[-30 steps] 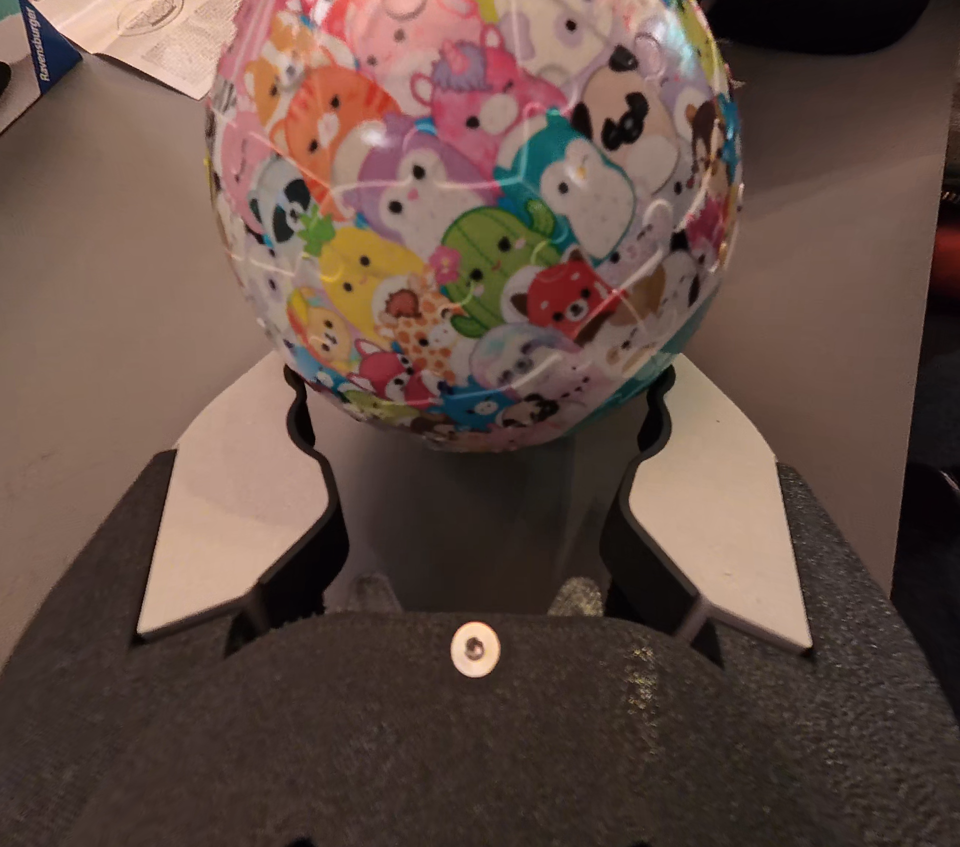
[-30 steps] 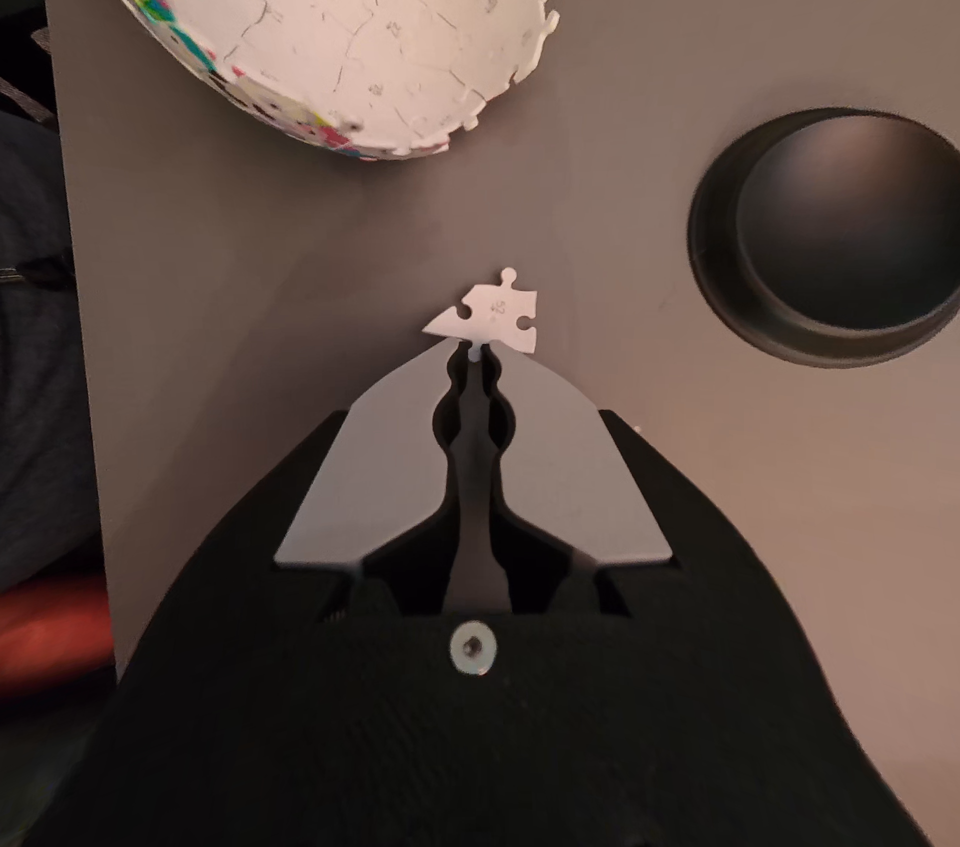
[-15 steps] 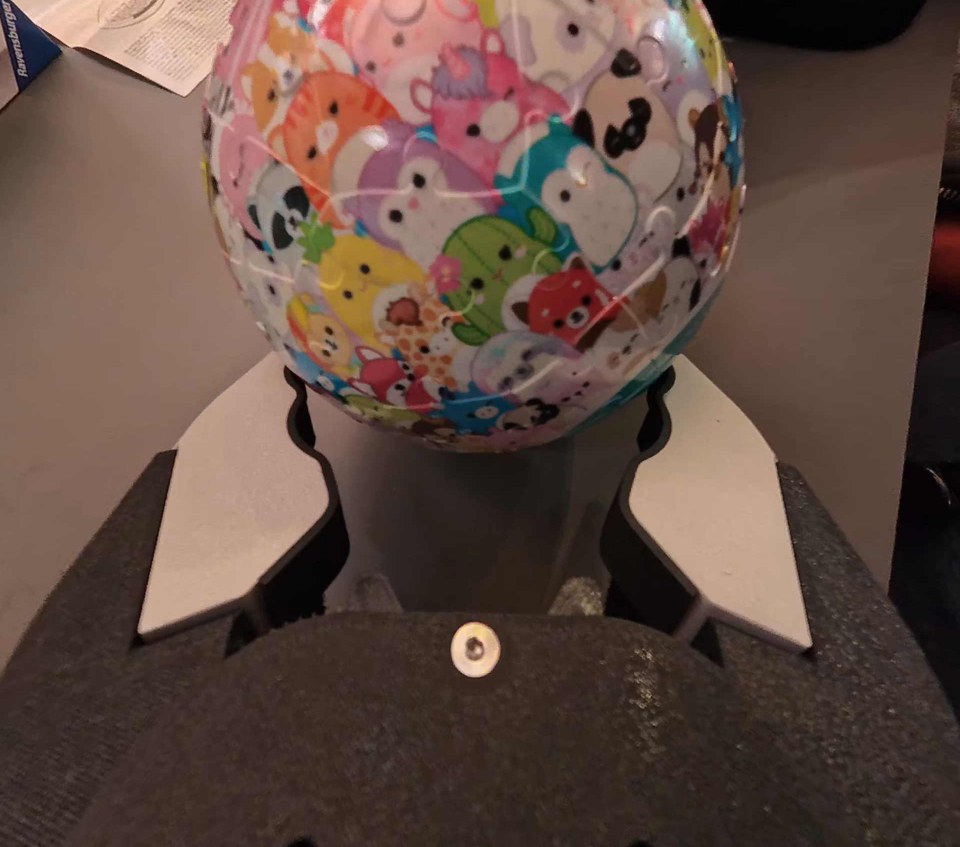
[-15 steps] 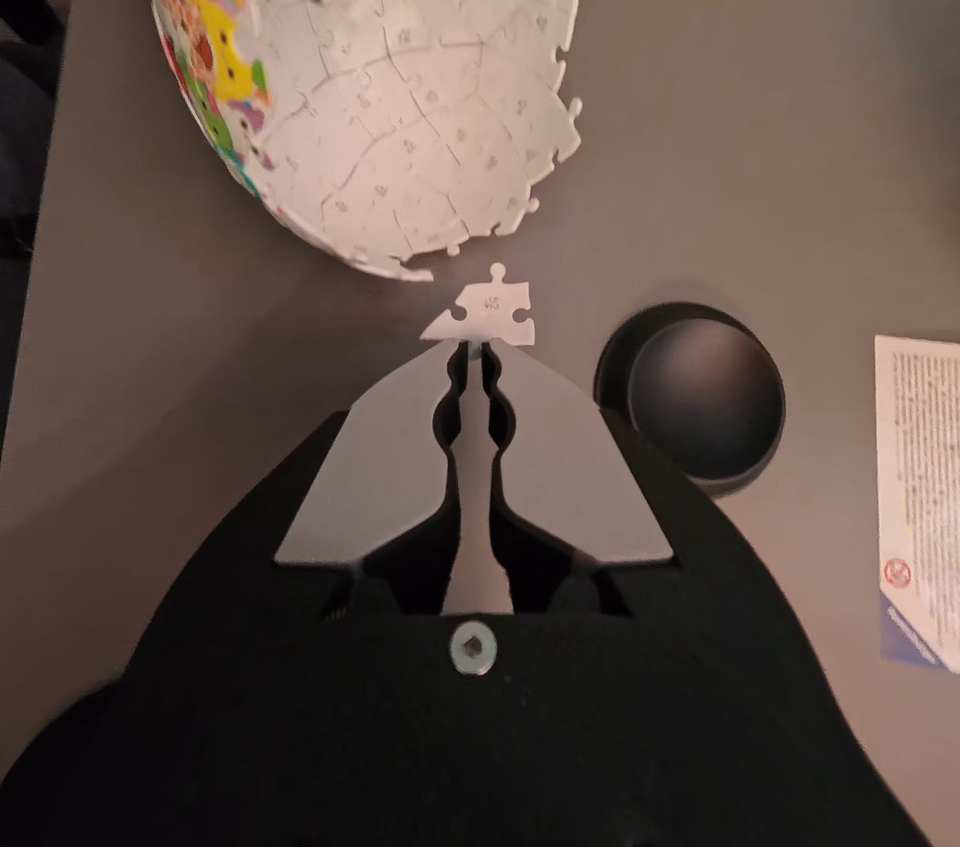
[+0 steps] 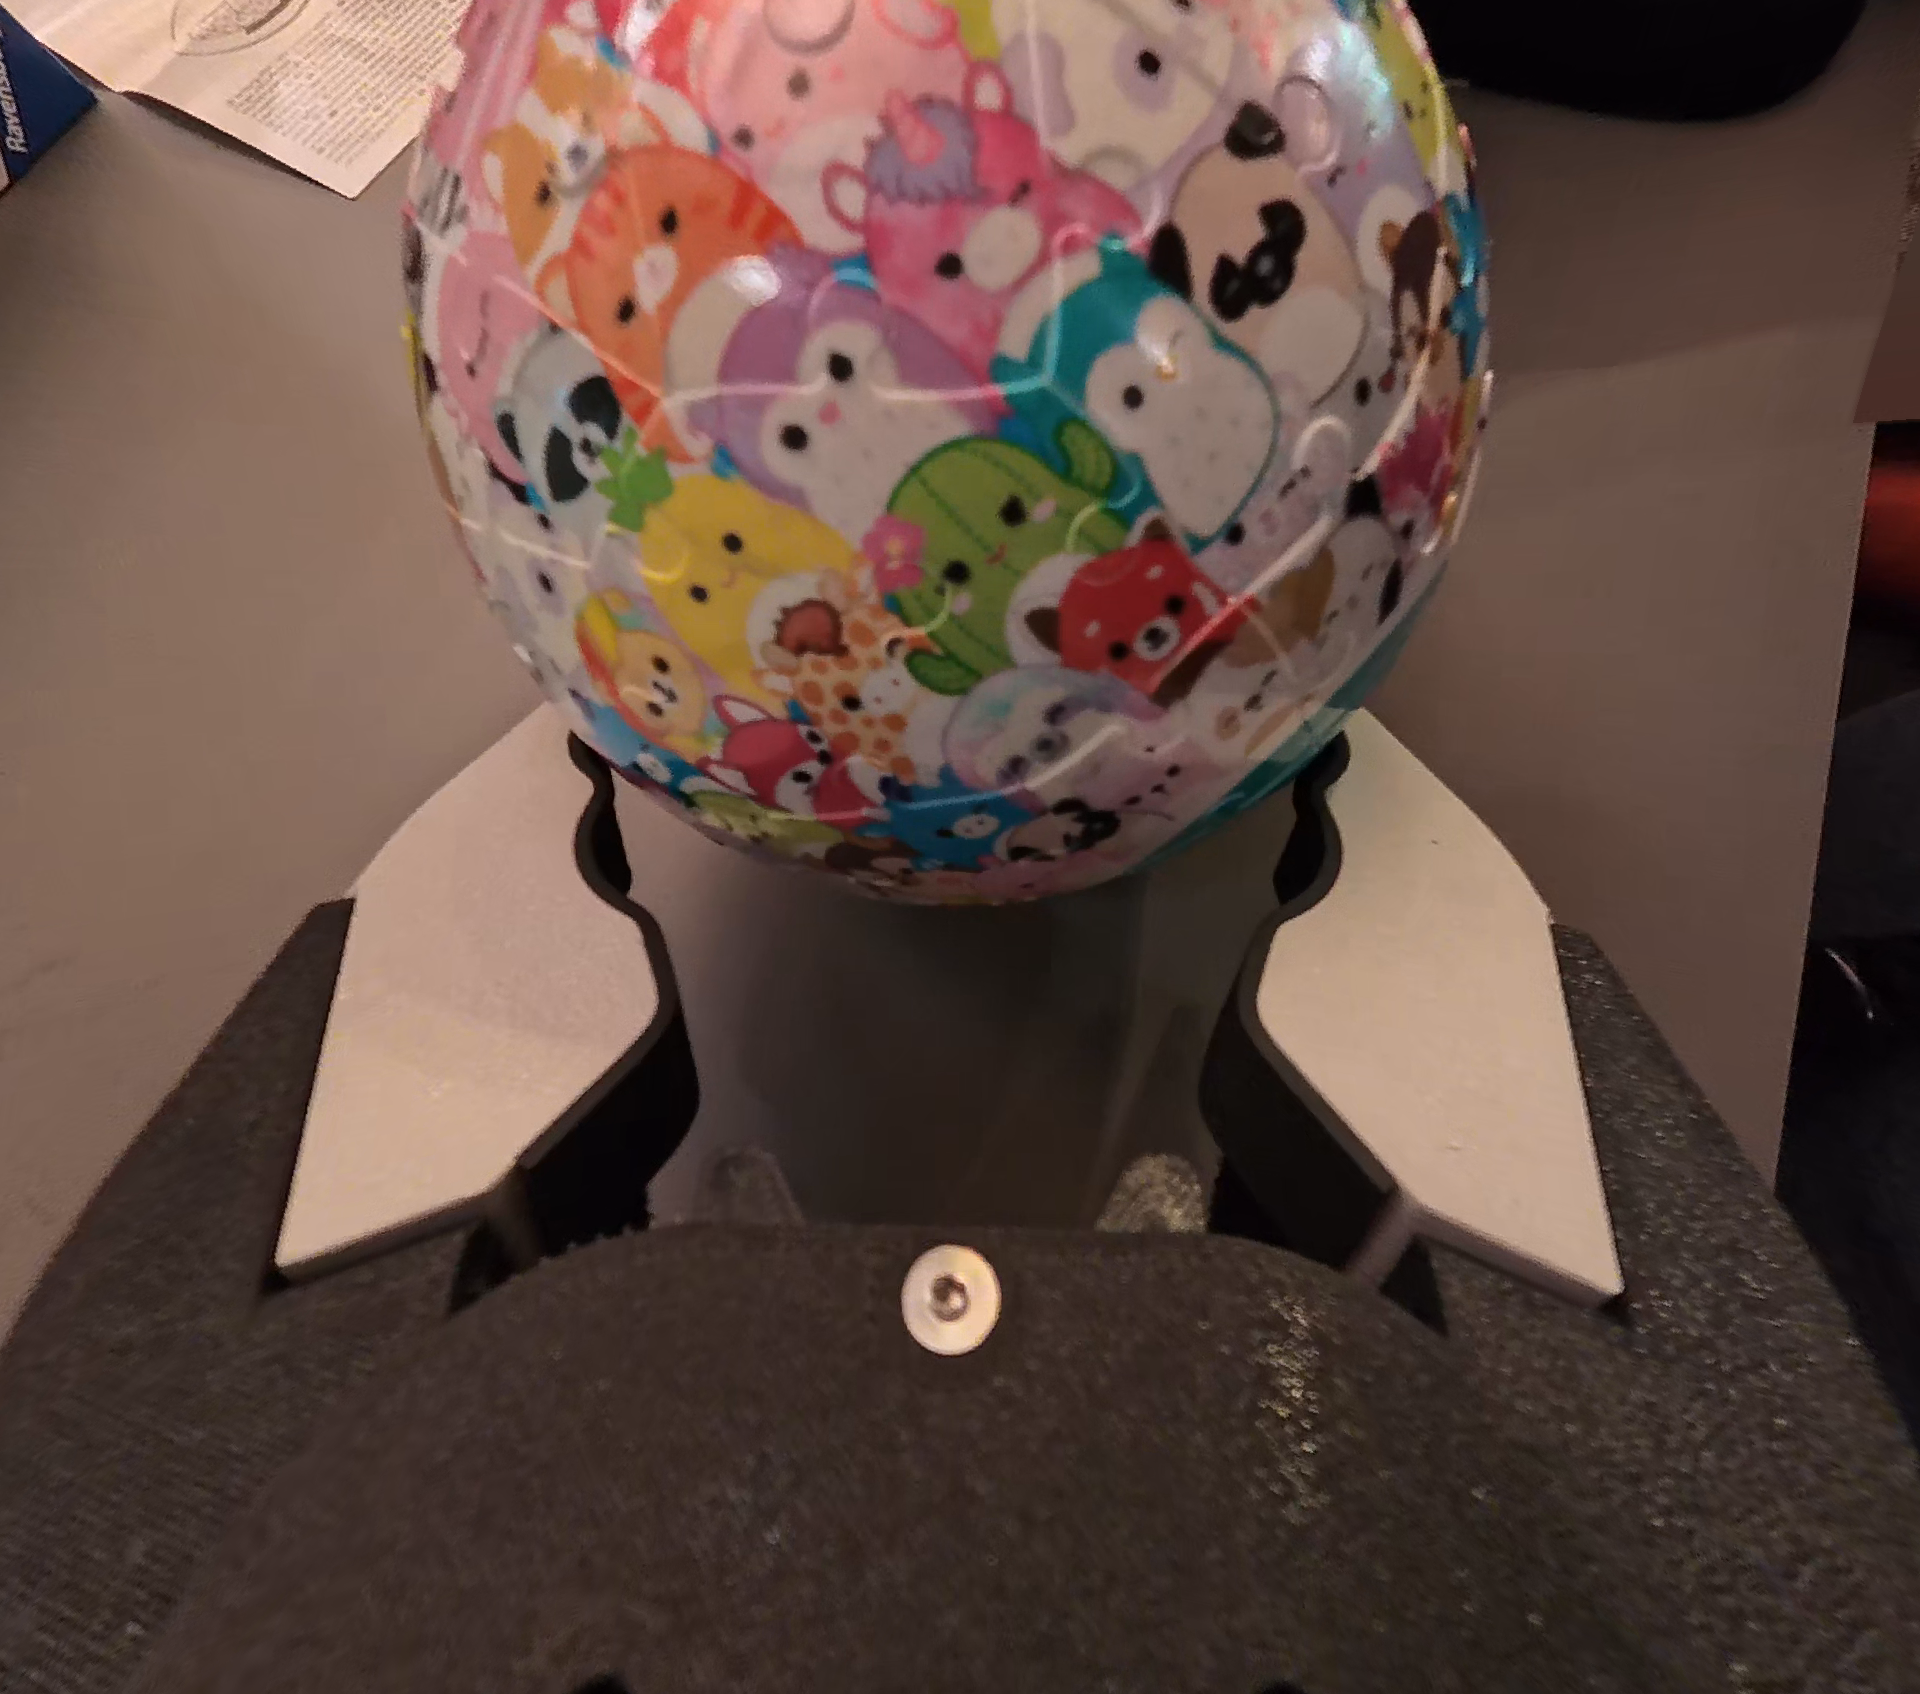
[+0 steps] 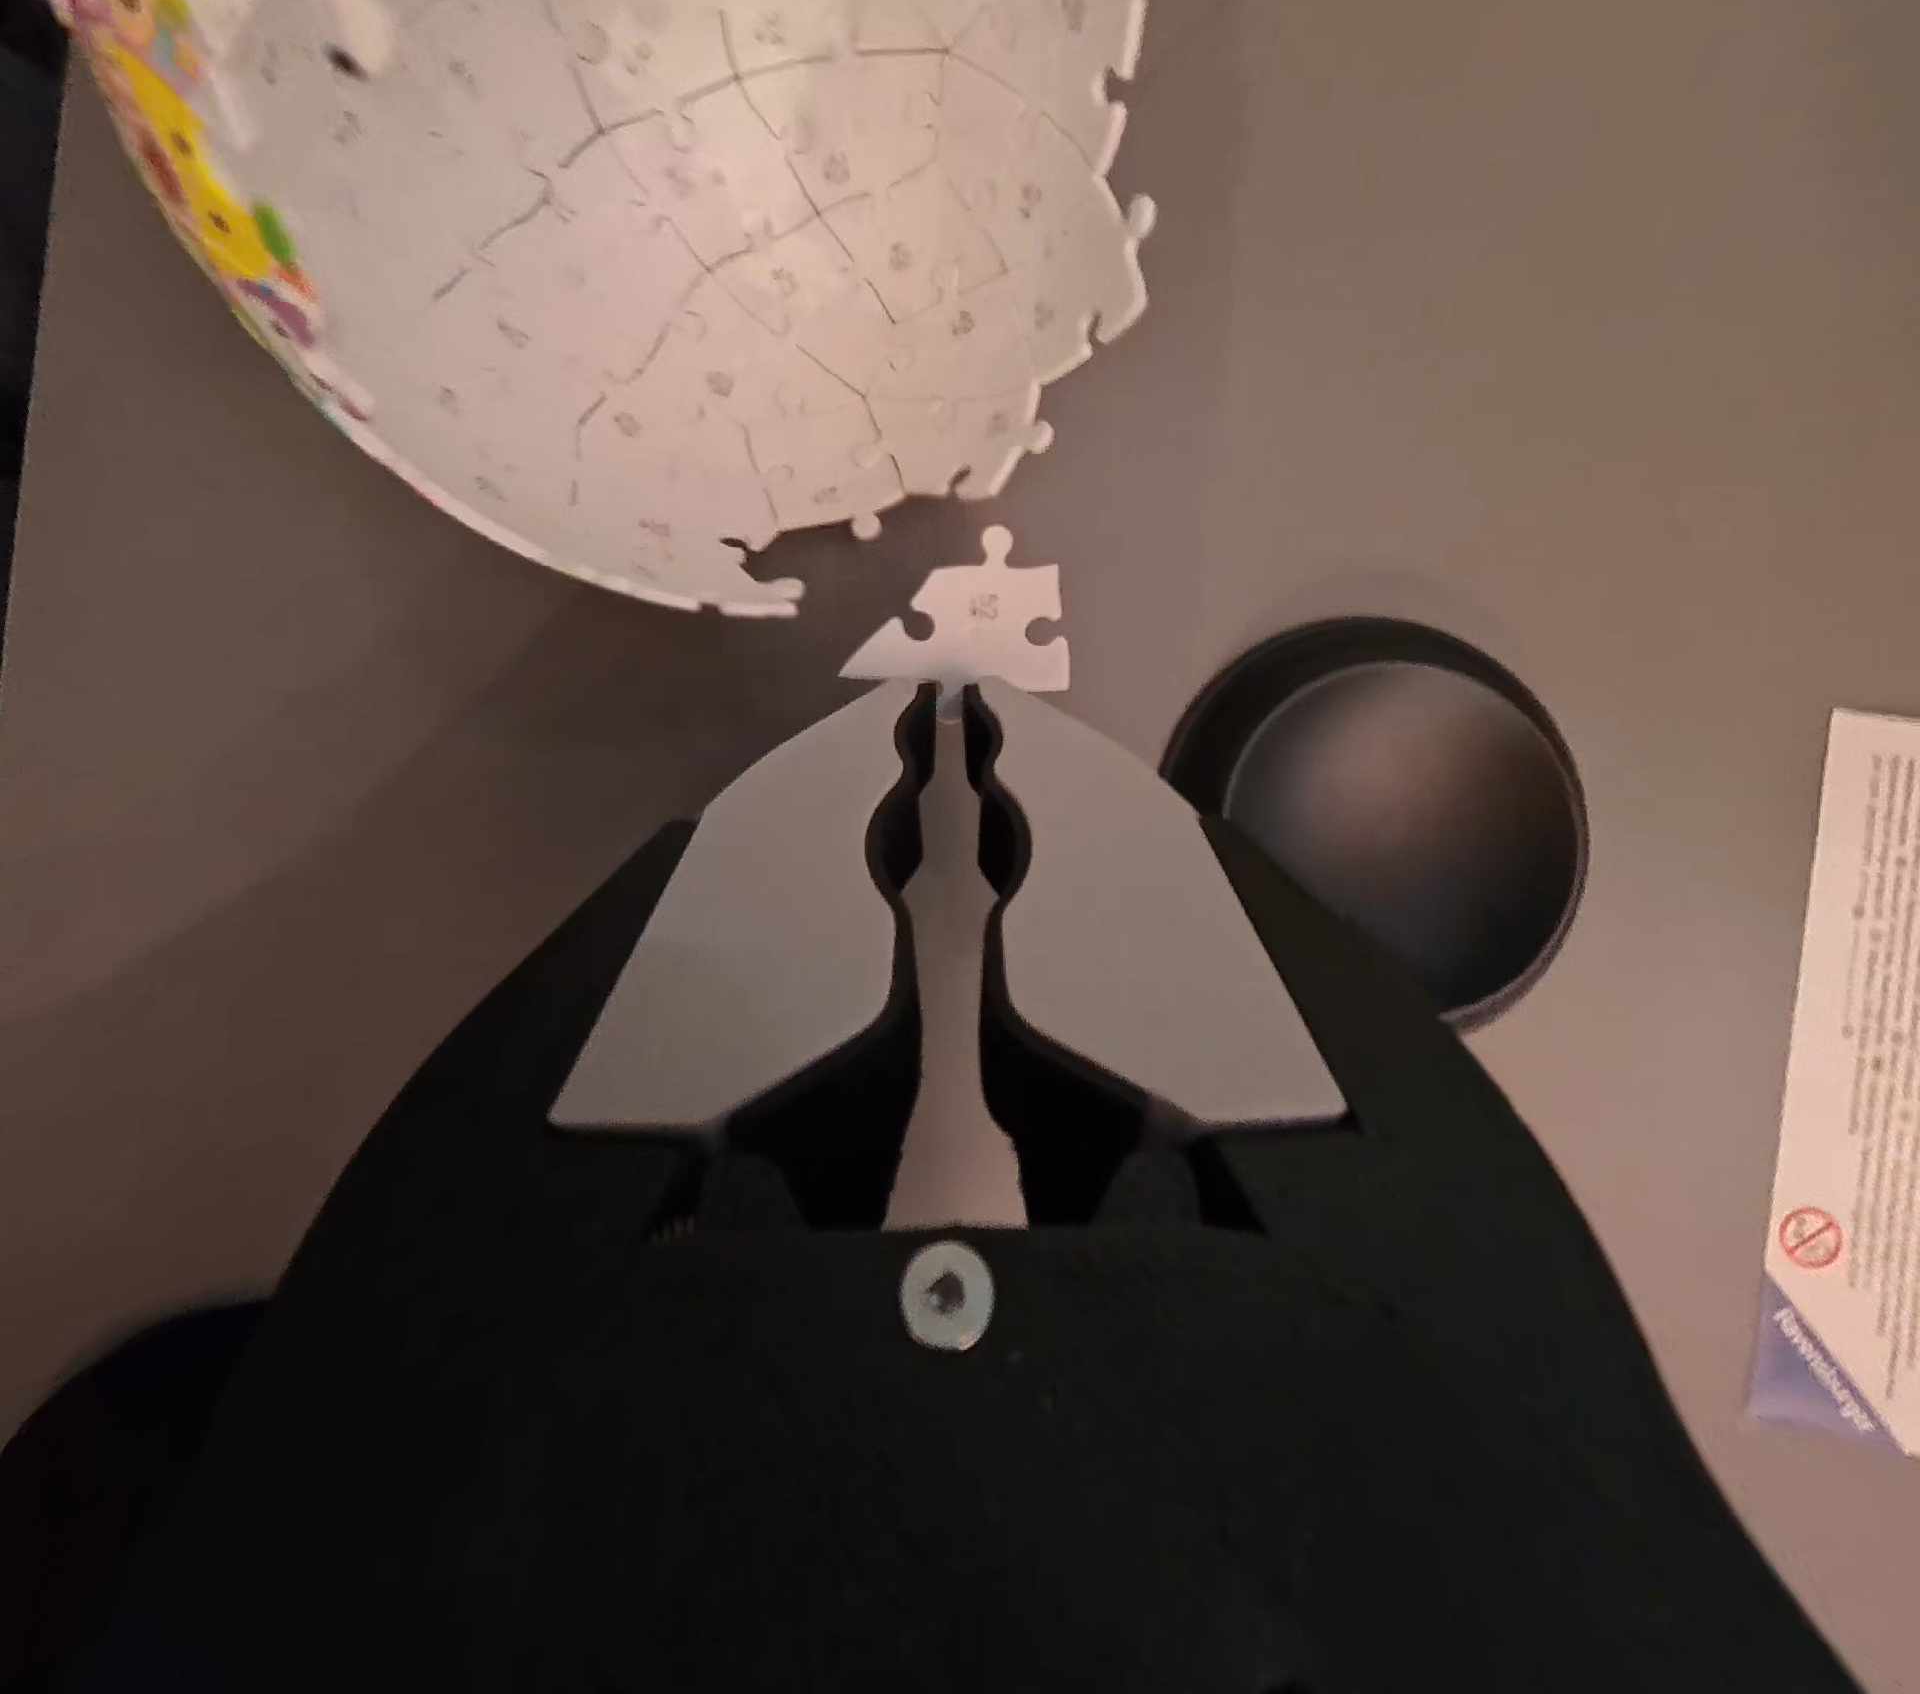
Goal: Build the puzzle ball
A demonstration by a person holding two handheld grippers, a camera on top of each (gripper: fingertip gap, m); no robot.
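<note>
Right gripper (image 6: 948,694) pinches a white puzzle piece (image 6: 971,618), knob toward the puzzle ball (image 6: 675,190)'s open rim; left gripper (image 5: 951,771), spread wide, clasps the ball

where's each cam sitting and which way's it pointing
Left wrist view: on the left gripper, facing forward at the puzzle ball held between its wide-set fingers.
Right wrist view: on the right gripper, facing down at the table; its fingers pinch a white puzzle piece.
Shared: the ball, printed outside versus white inside.
</note>
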